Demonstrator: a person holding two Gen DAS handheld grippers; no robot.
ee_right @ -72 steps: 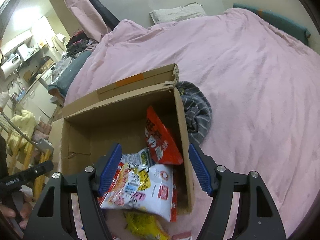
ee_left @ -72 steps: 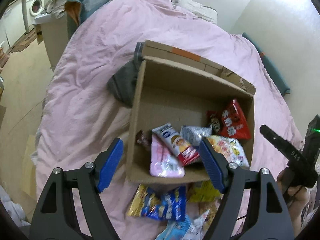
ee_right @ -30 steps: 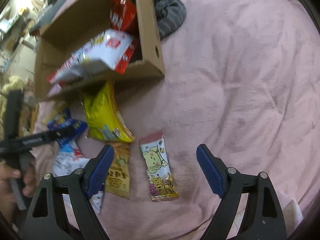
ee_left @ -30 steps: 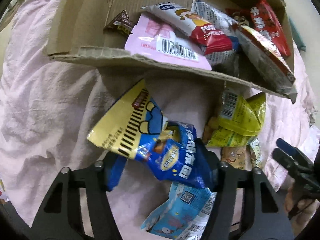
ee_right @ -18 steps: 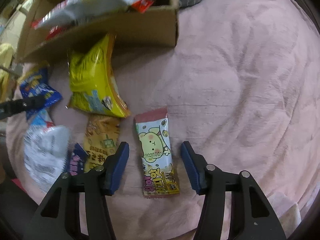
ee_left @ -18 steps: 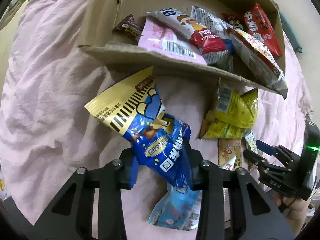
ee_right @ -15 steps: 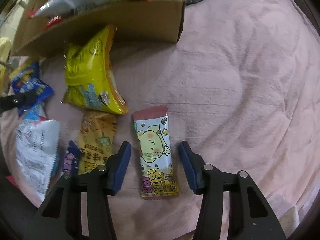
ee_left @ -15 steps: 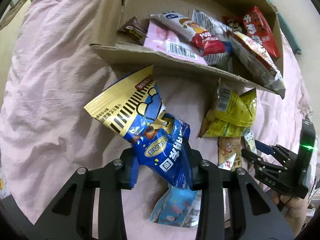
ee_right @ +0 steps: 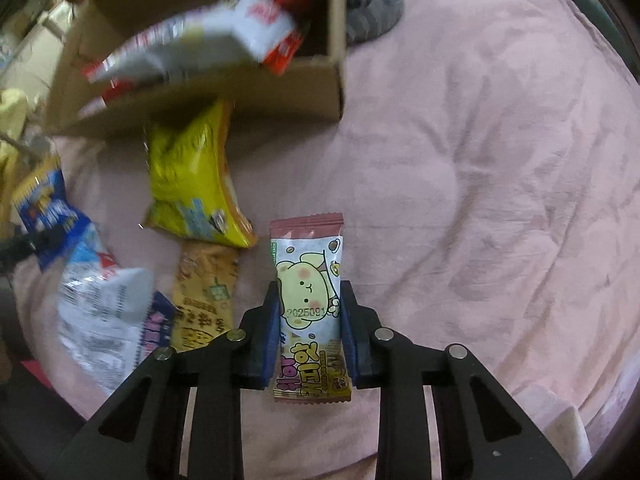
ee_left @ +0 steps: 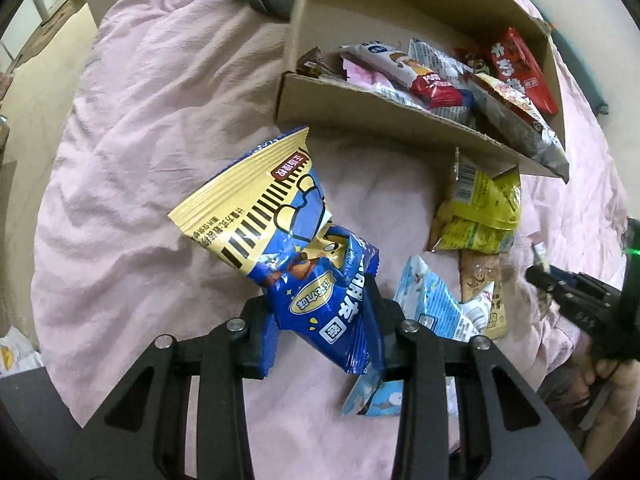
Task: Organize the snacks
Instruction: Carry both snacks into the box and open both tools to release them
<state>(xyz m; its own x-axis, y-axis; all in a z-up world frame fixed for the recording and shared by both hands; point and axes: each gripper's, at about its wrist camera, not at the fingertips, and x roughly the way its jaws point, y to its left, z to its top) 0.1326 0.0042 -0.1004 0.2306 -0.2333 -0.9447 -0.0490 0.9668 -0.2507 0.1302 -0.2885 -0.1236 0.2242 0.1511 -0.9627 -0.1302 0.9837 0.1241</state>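
My left gripper [ee_left: 320,320] is shut on a blue and cream snack bag [ee_left: 280,240] and holds it above the pink bedspread, in front of the cardboard box [ee_left: 380,116] that holds several snacks. My right gripper [ee_right: 308,316] is shut on a small white packet with a cartoon animal [ee_right: 308,300] that lies on the bedspread. The right gripper also shows at the right edge of the left wrist view [ee_left: 560,284]. The box shows blurred in the right wrist view [ee_right: 240,96].
A yellow bag [ee_left: 476,216], a tan packet [ee_left: 480,280] and a light blue packet [ee_left: 432,312] lie loose in front of the box. A grey garment [ee_right: 372,8] lies beside the box. The pink bedspread [ee_right: 480,200] spreads to the right.
My left gripper closed on the blue bag and lifted it. My right gripper came down over the cartoon packet and closed on it.
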